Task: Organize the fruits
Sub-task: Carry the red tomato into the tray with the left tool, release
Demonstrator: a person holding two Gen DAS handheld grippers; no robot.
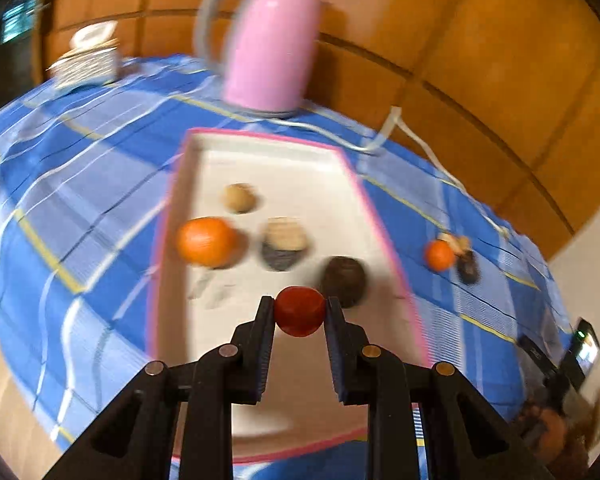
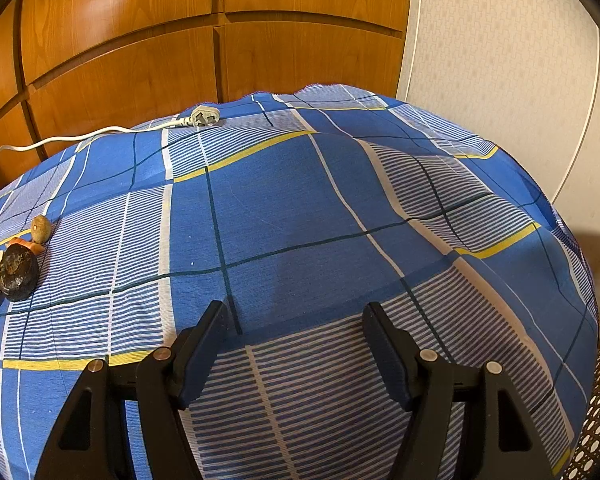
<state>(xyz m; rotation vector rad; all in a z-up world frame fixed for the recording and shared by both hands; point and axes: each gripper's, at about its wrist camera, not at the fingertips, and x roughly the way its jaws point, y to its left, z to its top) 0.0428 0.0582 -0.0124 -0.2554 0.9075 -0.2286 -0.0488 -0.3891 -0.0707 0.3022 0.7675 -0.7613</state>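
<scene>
Carrying a red fruit (image 1: 300, 311) clamped in the left gripper (image 1: 300, 312) over the near end of the pink-rimmed tray (image 1: 384, 236). Four pieces sit ahead in it; a small cluster (image 1: 452, 254) waits on the cloth, off right. Right gripper (image 2: 296, 320) open, empty.

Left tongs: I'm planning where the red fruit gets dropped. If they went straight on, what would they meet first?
Probably the dark brown fruit in the white tray, just beyond the held red fruit; blur leaves depth unclear.

tray (image 1: 180, 184): 1 | oranges (image 1: 206, 242): 2 | red fruit (image 1: 299, 311): 1 | kettle (image 1: 270, 44): 1 | plug (image 2: 205, 116): 1
</scene>
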